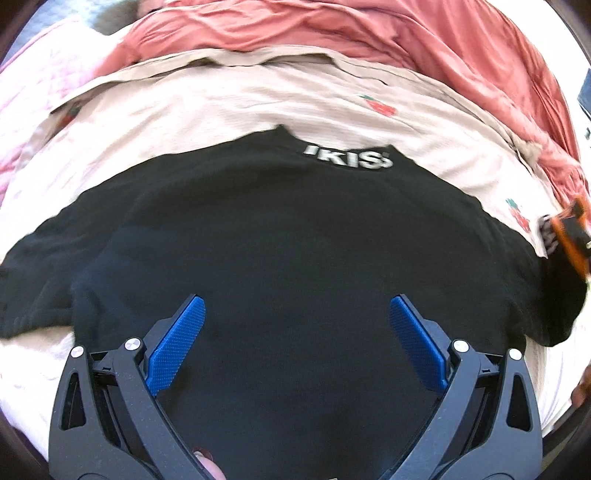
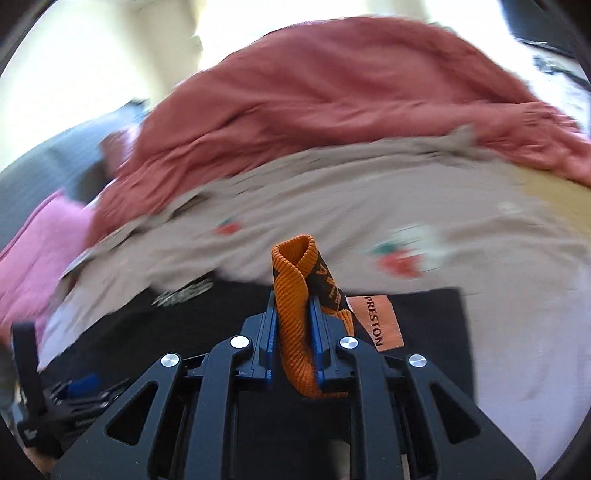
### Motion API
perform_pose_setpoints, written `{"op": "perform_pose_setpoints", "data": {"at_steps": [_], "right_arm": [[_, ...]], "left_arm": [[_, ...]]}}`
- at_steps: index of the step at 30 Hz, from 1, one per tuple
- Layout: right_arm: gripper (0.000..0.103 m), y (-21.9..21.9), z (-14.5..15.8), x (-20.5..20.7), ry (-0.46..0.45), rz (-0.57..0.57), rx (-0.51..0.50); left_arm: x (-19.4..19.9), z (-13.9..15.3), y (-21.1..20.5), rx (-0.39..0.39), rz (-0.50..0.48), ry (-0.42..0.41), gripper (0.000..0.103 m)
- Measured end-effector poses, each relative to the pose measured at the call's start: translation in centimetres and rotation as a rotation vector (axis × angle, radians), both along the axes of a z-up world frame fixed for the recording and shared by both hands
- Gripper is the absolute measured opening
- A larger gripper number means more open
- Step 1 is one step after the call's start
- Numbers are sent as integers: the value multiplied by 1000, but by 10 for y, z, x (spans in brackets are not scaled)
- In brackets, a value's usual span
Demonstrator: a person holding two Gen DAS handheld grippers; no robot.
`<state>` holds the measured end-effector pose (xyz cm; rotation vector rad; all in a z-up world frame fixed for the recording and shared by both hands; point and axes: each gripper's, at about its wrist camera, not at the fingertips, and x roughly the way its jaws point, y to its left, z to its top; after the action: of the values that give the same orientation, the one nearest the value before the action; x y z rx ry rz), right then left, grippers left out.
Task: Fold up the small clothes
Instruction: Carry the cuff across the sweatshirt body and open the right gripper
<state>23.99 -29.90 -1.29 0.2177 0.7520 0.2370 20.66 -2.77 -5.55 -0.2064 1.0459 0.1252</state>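
A black shirt (image 1: pixel 288 236) with white lettering near its collar lies spread on a beige sheet. My left gripper (image 1: pixel 297 306) is open just above the shirt's lower middle, empty. My right gripper (image 2: pixel 293 314) is shut on the shirt's orange ribbed cuff (image 2: pixel 293 295) and holds it up off the bed; an orange "PRESTON" label (image 2: pixel 380 323) shows beside it on the black cloth (image 2: pixel 424 332). That cuff and gripper appear at the right edge of the left wrist view (image 1: pixel 569 236). The left gripper shows at the lower left of the right wrist view (image 2: pixel 79 387).
The beige sheet (image 1: pixel 258 107) with strawberry prints covers the bed. A rumpled red-pink blanket (image 1: pixel 369 33) lies across the far side. A pink quilted cover (image 1: pixel 33 110) lies at the left.
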Motion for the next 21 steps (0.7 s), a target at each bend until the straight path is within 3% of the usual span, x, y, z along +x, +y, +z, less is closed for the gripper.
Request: {"op": "perform_pose_setpoints", "data": {"at_steps": [6, 9, 12, 14, 16, 21], "right_arm": [[20, 67, -27, -2, 64, 202, -58], [33, 74, -39, -7, 125, 287, 12], [40, 70, -26, -10, 83, 327, 73], [43, 52, -12, -9, 30, 292, 124], [54, 32, -4, -2, 7, 205, 120], [56, -7, -14, 14, 49, 18, -74]], "left_arm": [[-11, 1, 27, -5, 49, 2, 94], [-11, 0, 33, -29, 67, 6, 94], [-11, 2, 32, -49, 64, 5, 94], [-11, 3, 27, -52, 55, 8, 94], [-10, 4, 18, -60, 33, 18, 94], [2, -1, -20, -245, -76, 36, 94]]}}
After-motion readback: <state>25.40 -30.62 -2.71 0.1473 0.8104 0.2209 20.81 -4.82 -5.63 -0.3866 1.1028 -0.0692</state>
